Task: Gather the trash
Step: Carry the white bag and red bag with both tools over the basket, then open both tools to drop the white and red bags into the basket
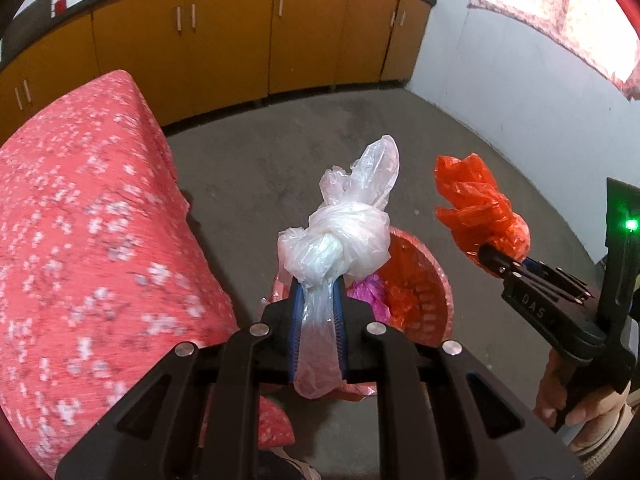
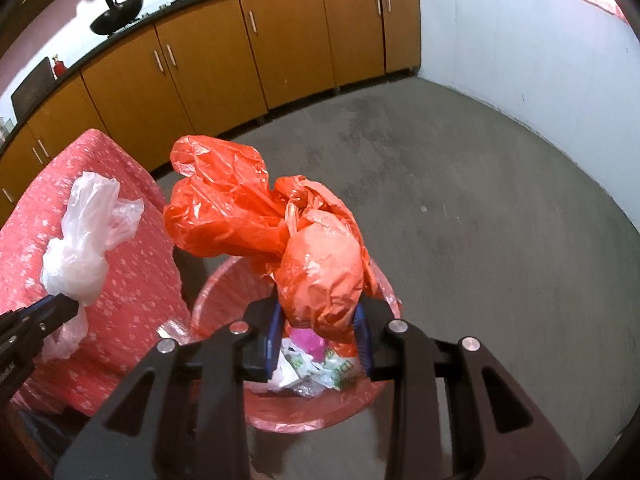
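Left tongs (image 1: 318, 312), low centre, clenched on knotted white bag (image 1: 344, 232); right tongs (image 2: 320, 336) clenched on orange bag (image 2: 320, 272), both poised over lined red bin (image 2: 224, 280), seemingly for dropping in.

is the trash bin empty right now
No, the red bin already holds pink and white wrappers below the orange bag.
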The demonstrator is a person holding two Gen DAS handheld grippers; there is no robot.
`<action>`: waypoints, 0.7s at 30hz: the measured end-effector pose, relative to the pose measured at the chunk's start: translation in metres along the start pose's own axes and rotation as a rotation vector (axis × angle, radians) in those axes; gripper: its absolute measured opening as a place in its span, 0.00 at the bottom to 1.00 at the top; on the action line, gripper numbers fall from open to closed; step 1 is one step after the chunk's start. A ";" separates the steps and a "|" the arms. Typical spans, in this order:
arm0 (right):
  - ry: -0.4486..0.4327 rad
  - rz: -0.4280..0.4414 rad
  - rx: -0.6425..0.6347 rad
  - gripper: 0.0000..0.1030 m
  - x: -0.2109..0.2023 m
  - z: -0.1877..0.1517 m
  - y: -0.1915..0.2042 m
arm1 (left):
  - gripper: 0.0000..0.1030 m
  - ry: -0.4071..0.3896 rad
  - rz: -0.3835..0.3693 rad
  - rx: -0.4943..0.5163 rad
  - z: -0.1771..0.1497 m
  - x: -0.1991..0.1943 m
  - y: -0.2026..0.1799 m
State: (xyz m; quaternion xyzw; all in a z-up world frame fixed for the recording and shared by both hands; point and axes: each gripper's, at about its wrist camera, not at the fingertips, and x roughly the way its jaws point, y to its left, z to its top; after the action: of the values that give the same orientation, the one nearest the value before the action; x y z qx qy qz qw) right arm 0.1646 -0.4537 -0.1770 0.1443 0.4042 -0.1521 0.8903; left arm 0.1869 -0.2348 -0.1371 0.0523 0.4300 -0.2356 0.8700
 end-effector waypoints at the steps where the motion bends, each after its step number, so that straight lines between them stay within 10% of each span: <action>1: 0.011 0.000 0.009 0.30 0.004 -0.002 -0.003 | 0.14 0.009 -0.001 0.000 -0.001 0.005 -0.001; 21: 0.042 0.055 0.036 0.35 0.034 -0.003 -0.008 | 0.16 0.070 -0.034 -0.001 0.000 0.046 -0.013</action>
State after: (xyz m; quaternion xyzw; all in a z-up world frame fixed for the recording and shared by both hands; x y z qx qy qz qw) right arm 0.1803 -0.4652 -0.2057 0.1747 0.4160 -0.1316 0.8826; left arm 0.2053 -0.2631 -0.1709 0.0529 0.4612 -0.2482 0.8502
